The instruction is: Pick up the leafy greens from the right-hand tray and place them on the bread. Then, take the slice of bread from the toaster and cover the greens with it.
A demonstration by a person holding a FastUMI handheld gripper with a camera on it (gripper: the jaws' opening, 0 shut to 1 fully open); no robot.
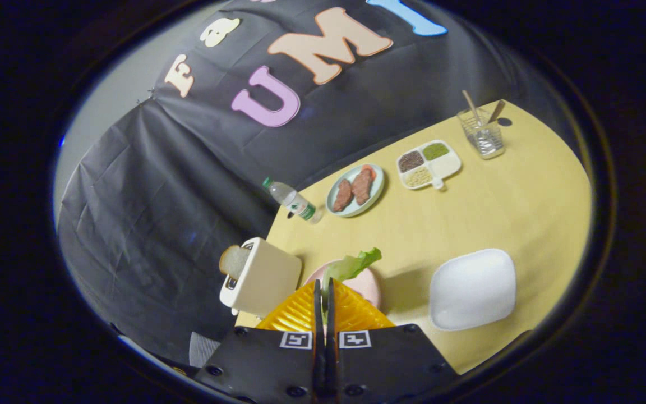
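I read the first step as half done: the gripper (pixel 323 292) has its fingers drawn nearly together and pinched on the leafy greens (pixel 351 265), which rise just ahead of the fingertips, and the white tray (pixel 471 289) off to the right sits bare; so I judge the greens are lifted and in carry, not yet laid down. They hang over a pink plate (pixel 369 285) just beyond the fingers; I cannot see whether bread lies on that plate, since the fingers and the leaf cover most of it. The greens look like one ruffled lettuce leaf, pale at the stem end where the fingers clamp it, brighter green and frilled at the free tip, which leans away toward the far side of the table (pixel 502 207). Still left: releasing the leaf onto the bread, then fetching the slice of bread (pixel 234 261); it stands out of the slot of the cream toaster (pixel 261 278), just left of the plate, untouched.
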